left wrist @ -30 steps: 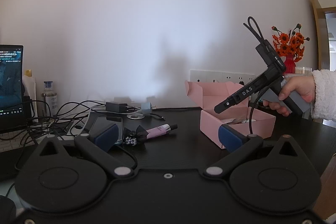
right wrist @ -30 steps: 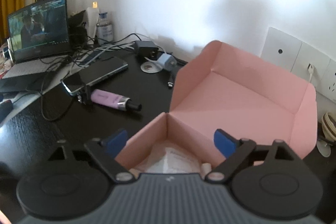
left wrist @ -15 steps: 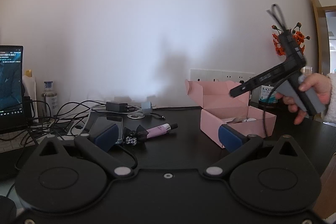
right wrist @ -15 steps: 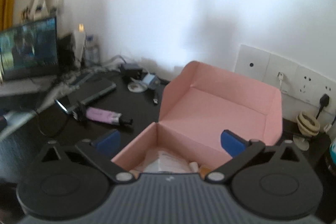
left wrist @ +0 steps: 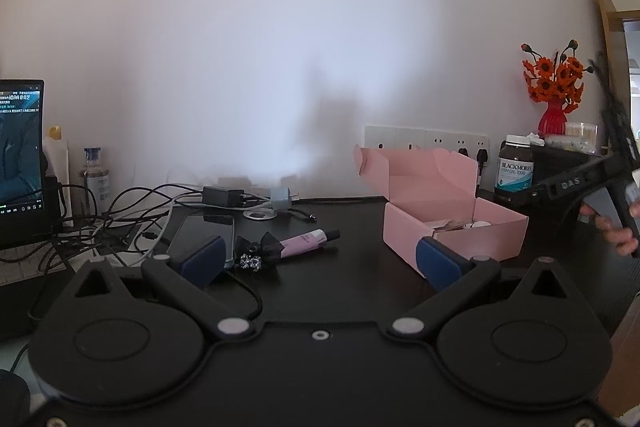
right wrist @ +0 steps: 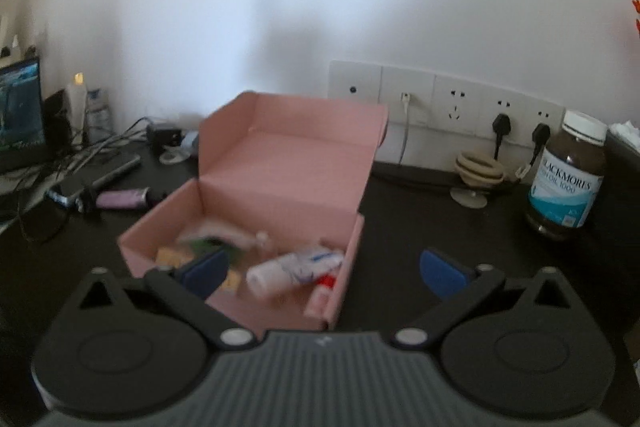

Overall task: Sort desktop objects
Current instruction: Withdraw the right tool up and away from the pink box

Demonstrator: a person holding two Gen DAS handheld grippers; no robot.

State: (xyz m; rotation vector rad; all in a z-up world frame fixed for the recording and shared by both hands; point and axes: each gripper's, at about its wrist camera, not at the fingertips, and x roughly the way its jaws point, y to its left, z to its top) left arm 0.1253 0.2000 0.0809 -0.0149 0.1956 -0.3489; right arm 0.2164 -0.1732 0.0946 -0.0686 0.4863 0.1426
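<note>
Both grippers stand wide open with nothing between the pads. In the right wrist view the right gripper (right wrist: 322,269) hangs over the pink box (right wrist: 280,163) at frame centre. The pink tube (left wrist: 308,238) and black bow (left wrist: 256,249) lie centre-left before the left gripper (left wrist: 318,259). Reaching for them could snag the cables (left wrist: 132,211) or nudge the phone (left wrist: 204,231) beside them.

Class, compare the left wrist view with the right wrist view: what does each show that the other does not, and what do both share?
Only the left wrist view shows the orange flowers in a red vase and a hand gripping the other tool. Only the right wrist view shows inside the pink box: a white tube and small packets. Both share the box, the purple tube, the brown supplement bottle, the wall sockets and an open claw in front.
</note>
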